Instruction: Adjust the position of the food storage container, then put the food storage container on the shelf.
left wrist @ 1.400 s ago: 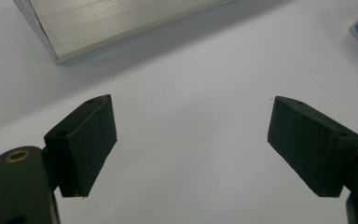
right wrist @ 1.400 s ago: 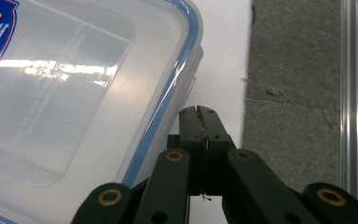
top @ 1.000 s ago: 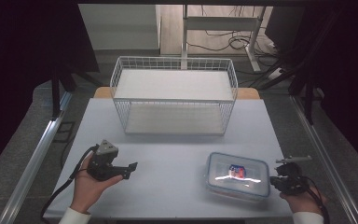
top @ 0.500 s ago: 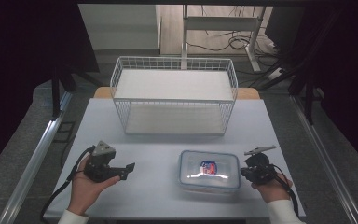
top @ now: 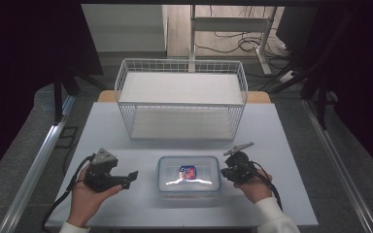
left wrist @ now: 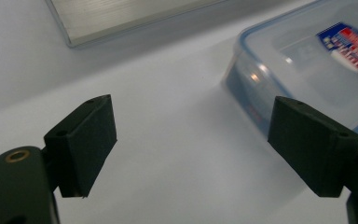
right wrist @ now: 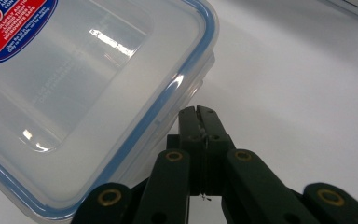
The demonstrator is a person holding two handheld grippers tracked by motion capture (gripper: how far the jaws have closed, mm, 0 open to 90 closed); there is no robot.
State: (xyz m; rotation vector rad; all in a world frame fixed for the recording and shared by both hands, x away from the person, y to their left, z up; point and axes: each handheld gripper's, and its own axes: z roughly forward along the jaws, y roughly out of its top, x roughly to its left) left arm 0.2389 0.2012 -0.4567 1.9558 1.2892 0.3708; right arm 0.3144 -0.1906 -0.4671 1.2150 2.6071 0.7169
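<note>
A clear plastic container with a blue-rimmed lid and a red and blue label lies on the white table, near the front edge. My right gripper is shut, and its tip rests against the container's right side. In the right gripper view the closed jaws touch the container just under its lid rim, with nothing between them. My left gripper is open, a little left of the container and pointing at it. The left gripper view shows its jaws wide apart, with the container ahead on the right.
A white wire basket stands at the back middle of the table and holds nothing. Bare tabletop lies between the basket and the container. Dark floor, rails and cables surround the table.
The right gripper has slid left across the table with the container moving left ahead of it, from the right side toward the middle. The left gripper has barely moved.
</note>
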